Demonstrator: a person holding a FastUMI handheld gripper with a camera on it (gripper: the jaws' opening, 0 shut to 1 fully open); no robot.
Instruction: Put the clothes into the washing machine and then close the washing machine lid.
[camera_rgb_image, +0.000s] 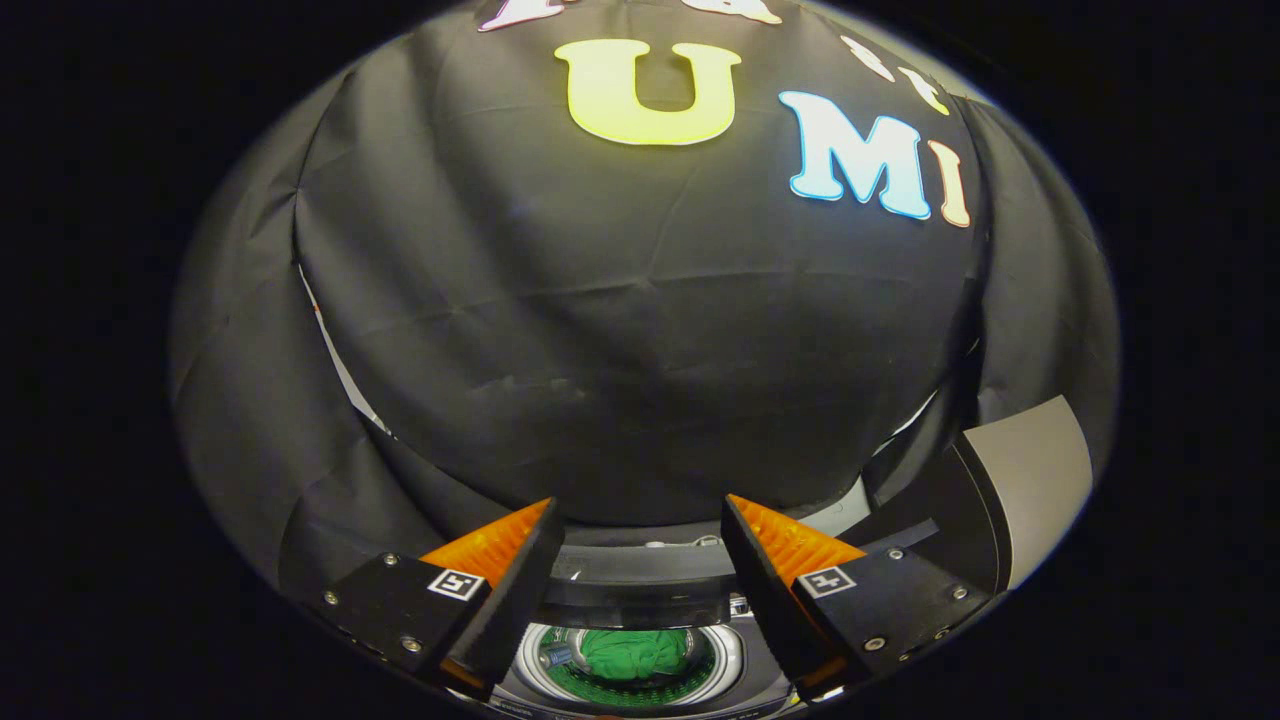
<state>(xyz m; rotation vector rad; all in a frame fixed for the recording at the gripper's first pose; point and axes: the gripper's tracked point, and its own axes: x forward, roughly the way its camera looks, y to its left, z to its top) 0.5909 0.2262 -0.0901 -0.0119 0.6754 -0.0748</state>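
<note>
Lying in the drum (560, 655), green clothes (635, 652) below open tool (640, 525).

- A black, matte cloth wall (640, 340) hangs across the back of the booth, creased with faint horizontal and vertical fold lines.
- At about 9 o'clock a second black cloth panel (240, 400) overlaps the main one along a slanting seam, where a thin pale gap (340, 365) shows through.
- At about 4 o'clock a flat grey panel (1035, 480) with a dark edge stands tilted before the cloth.
- The light is dim and even, leaving a soft sheen on the cloth's middle.
</note>
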